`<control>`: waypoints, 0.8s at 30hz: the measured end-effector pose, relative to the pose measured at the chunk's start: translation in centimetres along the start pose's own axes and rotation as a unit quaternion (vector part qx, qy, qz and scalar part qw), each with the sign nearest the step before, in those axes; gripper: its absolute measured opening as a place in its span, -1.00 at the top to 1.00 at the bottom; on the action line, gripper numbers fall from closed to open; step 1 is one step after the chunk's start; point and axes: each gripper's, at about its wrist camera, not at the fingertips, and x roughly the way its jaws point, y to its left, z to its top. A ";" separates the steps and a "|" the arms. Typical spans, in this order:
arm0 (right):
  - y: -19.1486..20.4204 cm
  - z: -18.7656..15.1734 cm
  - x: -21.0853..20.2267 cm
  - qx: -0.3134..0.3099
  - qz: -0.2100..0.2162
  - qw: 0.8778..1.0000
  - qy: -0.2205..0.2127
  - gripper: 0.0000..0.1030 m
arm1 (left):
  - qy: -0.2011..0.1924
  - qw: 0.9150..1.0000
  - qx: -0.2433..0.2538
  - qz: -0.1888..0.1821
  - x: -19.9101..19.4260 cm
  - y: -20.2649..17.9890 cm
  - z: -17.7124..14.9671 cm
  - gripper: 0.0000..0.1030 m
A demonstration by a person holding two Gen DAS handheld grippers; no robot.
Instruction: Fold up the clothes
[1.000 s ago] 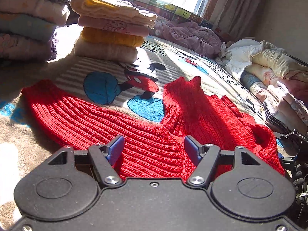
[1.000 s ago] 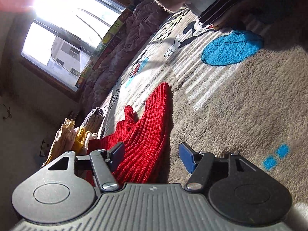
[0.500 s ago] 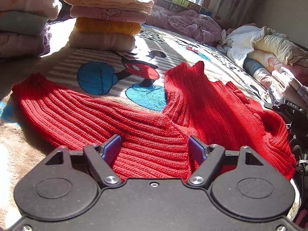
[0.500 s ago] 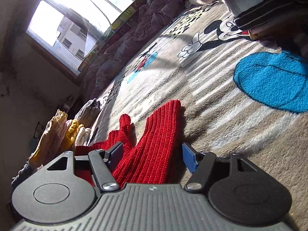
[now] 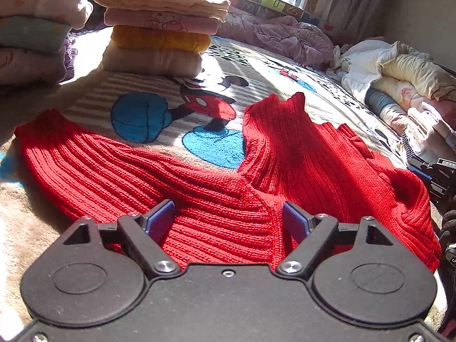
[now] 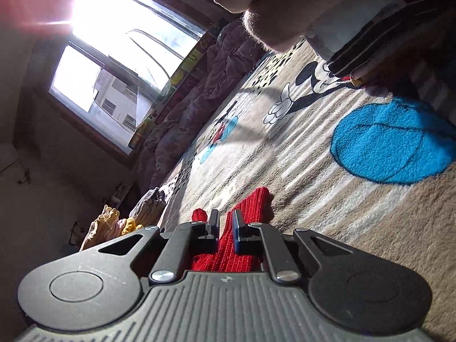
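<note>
One change noted: my right gripper (image 6: 225, 229), spread wide half a second ago, has clamped onto the red sweater (image 5: 228, 182) lying on the cartoon blanket (image 5: 256, 65). My left gripper (image 5: 228, 221) remains apart over its hem. Folding can begin.

A plush beige blanket (image 5: 256, 65) printed with a cartoon mouse and blue circles is spread as the ground. On it, at the back left, a stack of four folded garments in cream, pink, orange and white (image 5: 156, 25) is seen, and a second stack of folded pastel clothes (image 5: 34, 25) stands just beside it at the left edge. A crumpled mauve quilt (image 5: 279, 37) lies along the bright window (image 6: 114, 51). At the right, a loose heap of white and cream bedding (image 5: 399, 71) is piled.
</note>
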 end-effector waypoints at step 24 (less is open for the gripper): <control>1.2 1.1 0.4 -0.022 -0.022 0.999 0.009 0.77 | -0.006 1.000 0.018 0.020 0.6 -1.8 -0.8 -0.63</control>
